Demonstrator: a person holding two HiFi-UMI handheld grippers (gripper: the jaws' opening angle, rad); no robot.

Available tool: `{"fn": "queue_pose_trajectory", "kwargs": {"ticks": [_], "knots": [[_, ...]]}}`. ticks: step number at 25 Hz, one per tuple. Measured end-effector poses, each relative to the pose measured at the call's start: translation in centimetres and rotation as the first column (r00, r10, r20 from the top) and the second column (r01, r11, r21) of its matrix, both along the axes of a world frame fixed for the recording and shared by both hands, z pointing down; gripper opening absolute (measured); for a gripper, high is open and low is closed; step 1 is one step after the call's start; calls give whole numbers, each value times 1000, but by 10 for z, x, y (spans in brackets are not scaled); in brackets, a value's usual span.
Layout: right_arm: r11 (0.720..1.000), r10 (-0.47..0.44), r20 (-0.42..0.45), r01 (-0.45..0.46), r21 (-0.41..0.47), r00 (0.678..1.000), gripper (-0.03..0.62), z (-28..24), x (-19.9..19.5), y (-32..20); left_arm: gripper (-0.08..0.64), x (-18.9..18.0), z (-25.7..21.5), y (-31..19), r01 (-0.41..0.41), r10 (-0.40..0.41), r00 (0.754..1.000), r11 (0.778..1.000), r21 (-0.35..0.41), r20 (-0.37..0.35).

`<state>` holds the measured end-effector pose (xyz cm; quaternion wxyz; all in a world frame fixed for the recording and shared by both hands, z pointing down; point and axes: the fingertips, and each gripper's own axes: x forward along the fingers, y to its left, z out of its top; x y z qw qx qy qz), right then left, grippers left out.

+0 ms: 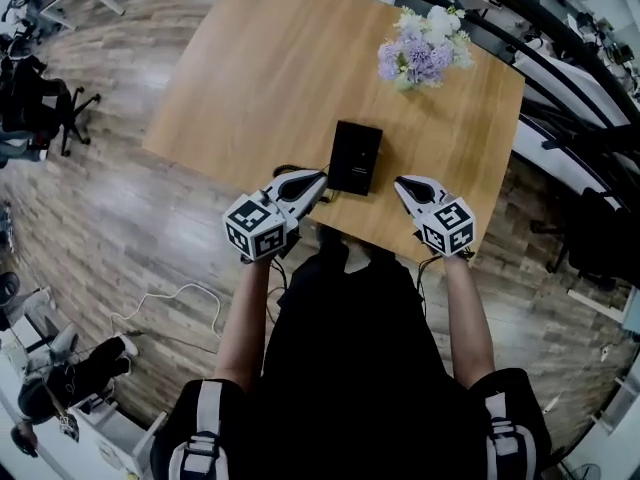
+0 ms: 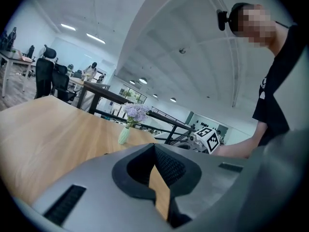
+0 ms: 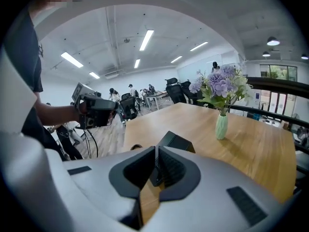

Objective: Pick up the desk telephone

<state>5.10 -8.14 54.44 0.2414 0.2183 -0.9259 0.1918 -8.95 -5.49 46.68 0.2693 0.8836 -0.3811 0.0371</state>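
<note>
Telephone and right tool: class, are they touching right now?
Apart. The head view shows a strip of bare table between the shut right tool and the telephone.

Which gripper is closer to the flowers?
The right gripper: the flowers stand on its side of the telephone, while the left gripper is beyond the telephone.

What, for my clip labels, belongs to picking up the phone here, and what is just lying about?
Belongs to the job:
- telephone, black, near the table's front edge
- left gripper, shut, empty
- right gripper, shut, empty
- table under the telephone

Just lying about:
- flowers in a vase
- office chair
- cable on the floor
</note>
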Motion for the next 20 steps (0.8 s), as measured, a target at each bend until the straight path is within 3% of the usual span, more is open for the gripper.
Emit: {"fn": "queue_pose_trajectory", "kwargs": {"ticks": [8, 20], "knots": [[994, 106, -29, -106, 2, 994, 26, 5, -6, 16, 21, -13, 20, 0, -118, 118, 993, 993, -24, -20], [986, 165, -29, -166, -32, 986, 26, 19, -14, 23, 21, -14, 42, 2, -174, 173, 984, 982, -69, -33]]}}
